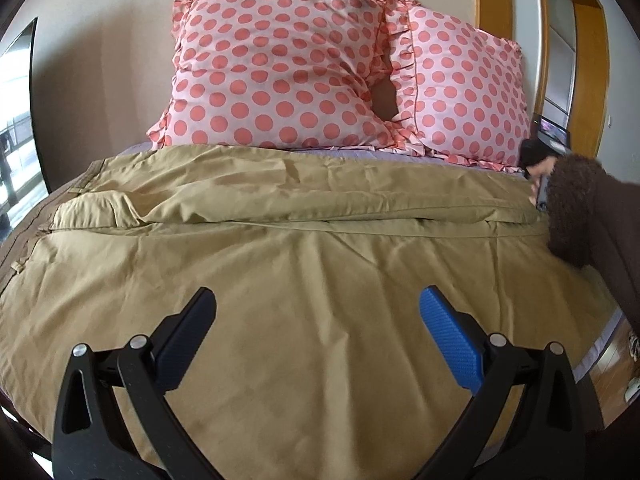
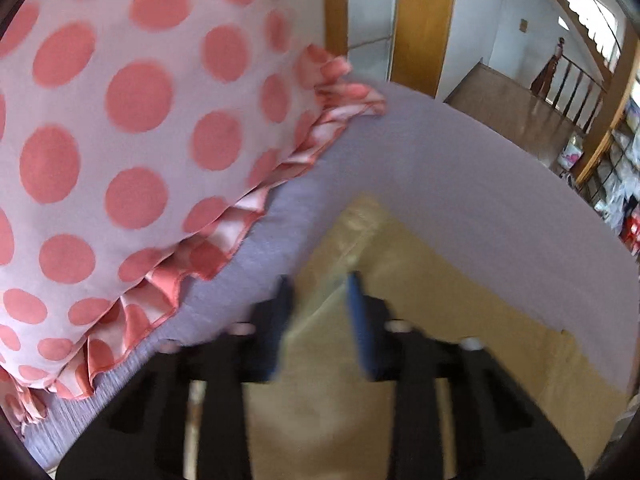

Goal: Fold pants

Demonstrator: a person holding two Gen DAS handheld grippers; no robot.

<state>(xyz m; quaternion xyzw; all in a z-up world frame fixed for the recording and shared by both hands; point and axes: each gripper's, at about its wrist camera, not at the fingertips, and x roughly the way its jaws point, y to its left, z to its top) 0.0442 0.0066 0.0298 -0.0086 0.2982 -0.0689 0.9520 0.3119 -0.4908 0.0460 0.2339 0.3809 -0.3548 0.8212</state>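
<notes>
**Tan pants spread across the bed, one gripper at each side**

Far to the left a bright window lights the wall. The tan pants lie flat across the lilac bed sheet, their waistband at the left edge of the bed and the legs running off to the right. One leg is laid along the other, so a long seam crosses the cloth from side to side, and the fabric is softly creased.

Over the near part of the pants hangs the left gripper, its two fingers spread wide apart, with nothing between them. One pad is black, the other blue.

Behind the pants, against the beige wall, stand two pink pillows with coral dots: a large pillow at centre and a second pillow leaning just beside it, frills touching.

At the right end of the pants the right hand, in a fuzzy brown sleeve, holds the right gripper down at the leg hem. From its own blurred view the fingers stand close together with a narrow gap, astride the corner of the tan cloth; whether they pinch it I cannot tell. Beyond, a wooden door frame opens onto a wood floor.
</notes>
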